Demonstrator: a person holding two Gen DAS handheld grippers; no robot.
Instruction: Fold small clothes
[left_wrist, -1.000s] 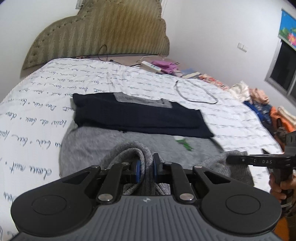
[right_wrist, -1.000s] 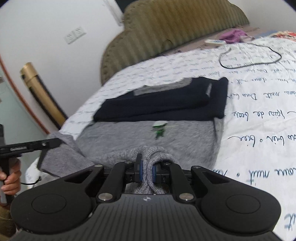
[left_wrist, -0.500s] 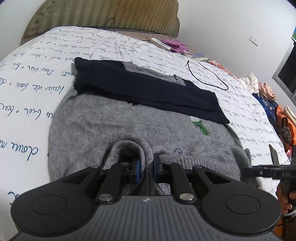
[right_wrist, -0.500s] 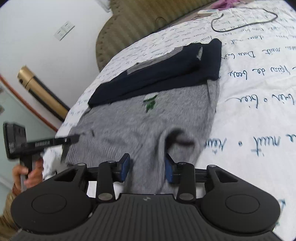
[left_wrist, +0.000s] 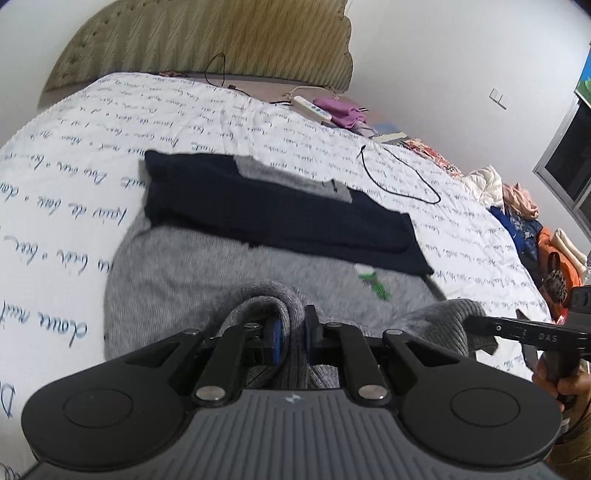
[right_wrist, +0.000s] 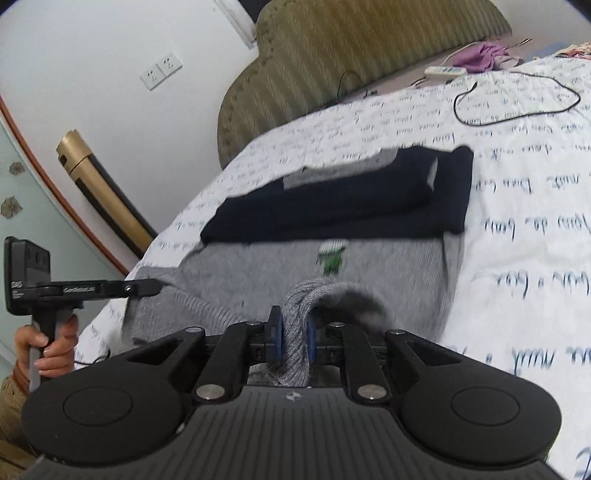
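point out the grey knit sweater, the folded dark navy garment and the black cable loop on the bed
grey knit sweater (left_wrist: 192, 273), left wrist view, flat body panel
folded dark navy garment (right_wrist: 332, 210), right wrist view, middle of top fold
black cable loop (right_wrist: 517, 110), right wrist view, near side of loop

The sweater (left_wrist: 192, 273) is fuzzy grey knit, ribbed at its edges. The navy garment (left_wrist: 280, 210) is smooth matt cloth. The bedsheet (left_wrist: 74, 155) is thin printed cotton. The headboard (left_wrist: 207, 37) is ribbed olive upholstery.
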